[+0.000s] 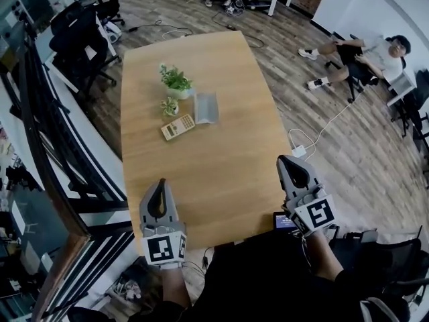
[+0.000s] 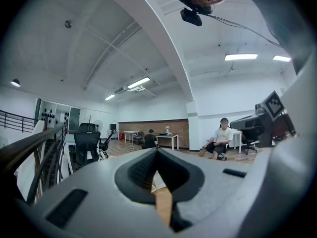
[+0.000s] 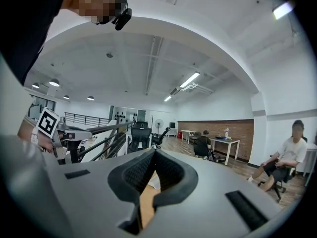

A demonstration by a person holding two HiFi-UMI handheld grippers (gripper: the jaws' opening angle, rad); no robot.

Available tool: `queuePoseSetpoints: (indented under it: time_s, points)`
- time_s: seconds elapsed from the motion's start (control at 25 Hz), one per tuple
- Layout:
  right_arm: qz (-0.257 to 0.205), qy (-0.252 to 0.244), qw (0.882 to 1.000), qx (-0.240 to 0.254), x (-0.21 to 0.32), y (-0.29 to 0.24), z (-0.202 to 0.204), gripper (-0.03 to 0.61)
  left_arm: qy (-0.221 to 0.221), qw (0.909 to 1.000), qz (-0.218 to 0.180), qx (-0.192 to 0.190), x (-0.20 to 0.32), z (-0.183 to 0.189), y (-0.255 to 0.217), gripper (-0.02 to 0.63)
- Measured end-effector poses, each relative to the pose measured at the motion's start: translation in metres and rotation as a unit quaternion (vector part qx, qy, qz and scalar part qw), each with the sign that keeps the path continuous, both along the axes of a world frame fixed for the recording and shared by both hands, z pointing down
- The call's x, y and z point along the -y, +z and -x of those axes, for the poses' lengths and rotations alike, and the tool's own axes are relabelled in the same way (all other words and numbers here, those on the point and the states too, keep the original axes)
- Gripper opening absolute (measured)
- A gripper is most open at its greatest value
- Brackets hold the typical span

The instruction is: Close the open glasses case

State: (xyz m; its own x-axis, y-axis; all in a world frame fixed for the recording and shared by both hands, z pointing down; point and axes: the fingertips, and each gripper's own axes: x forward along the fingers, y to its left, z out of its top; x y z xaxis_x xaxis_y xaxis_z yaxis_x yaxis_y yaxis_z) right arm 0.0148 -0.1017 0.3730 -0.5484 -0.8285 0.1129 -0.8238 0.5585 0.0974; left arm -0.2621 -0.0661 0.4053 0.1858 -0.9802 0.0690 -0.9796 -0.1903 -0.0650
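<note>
the open glasses case lies far up the surface, just beside a calculator and two potted plants. the left gripper and right gripper hover at the near edge, jaws pressed together and empty. a long reach could tip a pot, and pushing the lid unbraced may slide the case.
</note>
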Motion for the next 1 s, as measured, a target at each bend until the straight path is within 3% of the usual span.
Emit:
queuePoseSetpoints:
  time_s: [0.32, 0.76, 0.8, 0.84, 1.0]
  points:
    - [-0.009, -0.041, 0.999, 0.023, 0.031, 0.011, 0.0, 0.014, -0.049, 0.9987, -0.008, 0.014, 0.013, -0.012, -0.012, 0.0]
    - [0.01, -0.04, 0.998, 0.051, 0.046, 0.024, -0.015, 0.015, -0.077, 0.9968, 0.0, 0.021, 0.006, -0.02, -0.017, 0.0]
    - [0.011, -0.039, 0.998, 0.049, 0.047, 0.025, -0.016, 0.03, -0.077, 0.9969, 0.001, 0.021, 0.006, -0.022, -0.016, 0.0]
    - [0.012, -0.038, 0.998, 0.047, 0.048, 0.028, -0.016, 0.117, -0.076, 0.9969, 0.002, 0.02, 0.005, -0.023, -0.015, 0.0]
    - [0.025, -0.025, 0.997, 0.065, 0.059, 0.038, -0.013, 0.137, -0.077, 0.9969, 0.003, 0.016, 0.005, -0.022, -0.01, 0.0]
